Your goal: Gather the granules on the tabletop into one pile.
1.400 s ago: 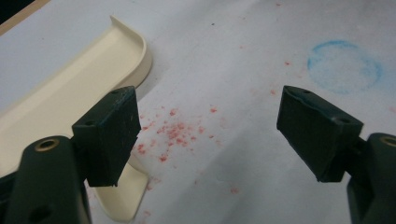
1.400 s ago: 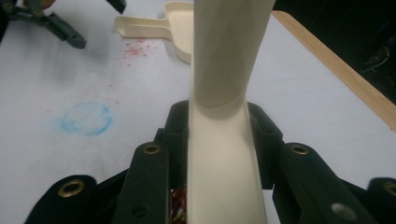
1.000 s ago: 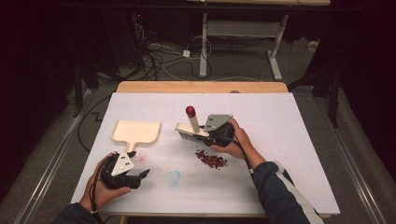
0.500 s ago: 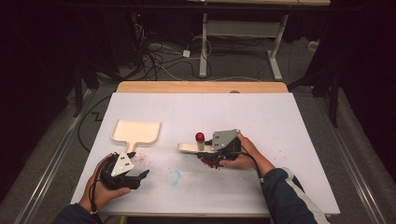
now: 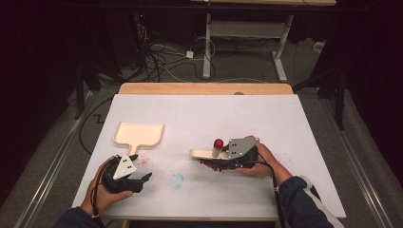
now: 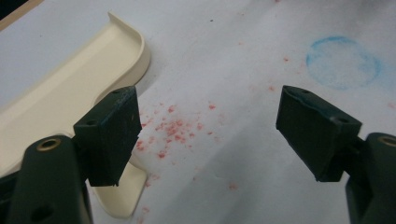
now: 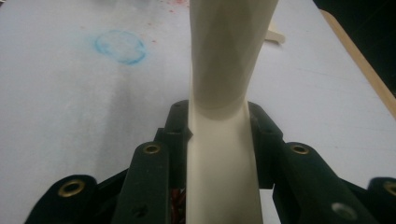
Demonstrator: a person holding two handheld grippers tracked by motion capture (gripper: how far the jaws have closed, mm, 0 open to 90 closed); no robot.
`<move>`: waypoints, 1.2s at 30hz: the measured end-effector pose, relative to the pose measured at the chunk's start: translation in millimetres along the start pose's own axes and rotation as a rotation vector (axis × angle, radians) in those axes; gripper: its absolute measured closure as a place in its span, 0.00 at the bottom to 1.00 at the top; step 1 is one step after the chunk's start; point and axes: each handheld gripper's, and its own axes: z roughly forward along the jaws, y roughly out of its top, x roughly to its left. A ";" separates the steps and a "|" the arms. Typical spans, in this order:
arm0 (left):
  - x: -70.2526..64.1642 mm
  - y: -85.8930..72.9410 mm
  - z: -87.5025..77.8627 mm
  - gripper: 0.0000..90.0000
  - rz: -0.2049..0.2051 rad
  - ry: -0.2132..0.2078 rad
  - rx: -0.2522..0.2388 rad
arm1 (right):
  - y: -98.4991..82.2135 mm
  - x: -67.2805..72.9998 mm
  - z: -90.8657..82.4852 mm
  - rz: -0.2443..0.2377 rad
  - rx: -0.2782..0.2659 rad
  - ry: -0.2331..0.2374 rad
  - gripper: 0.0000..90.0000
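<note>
Your right gripper (image 5: 223, 161) is clamping a cream brush handle (image 7: 219, 140) w/ red knob (image 5: 218, 143) — sitting over red crumbs (image 5: 211, 164). Your left gripper (image 5: 142, 179) is resting wide open, holding nothing — cream dustpan (image 5: 139, 134) just beside its jaws, blue circle mark (image 5: 176, 181) nearby.

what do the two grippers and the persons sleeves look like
Both grippers are black. The left gripper has two blocky, matte dark jaws on arms with brass-ringed holes, and a grey three-cornered plate with small dark dots on top. The right gripper has the same brass-ringed black arms and a grey plate. A black cable trails along the right forearm. The right sleeve is dark blue with a white stripe.
</note>
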 end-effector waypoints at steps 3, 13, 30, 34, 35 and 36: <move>-0.2 -0.3 -0.7 0.23 -0.009 -0.004 0.003 | 0.9 -1.4 -1.9 0.011 0.015 -0.050 0.75; -1.0 0.2 -2.7 0.23 -0.003 -0.002 -0.007 | -3.7 -9.0 -21.3 0.093 0.001 -0.134 0.75; -1.9 0.6 -6.2 0.24 0.001 0.001 -0.020 | 4.6 3.7 -48.9 0.481 0.173 -0.368 0.75; -2.3 1.2 -6.7 0.24 0.003 0.001 -0.022 | 1.9 15.7 -47.7 0.591 0.242 -0.398 0.75; -2.3 1.4 -6.7 0.24 0.003 0.000 -0.023 | 2.1 17.6 -47.8 0.603 0.240 -0.401 0.75; -2.4 1.8 -6.4 0.24 0.004 0.000 -0.021 | 2.9 19.7 -47.2 0.623 0.238 -0.413 0.75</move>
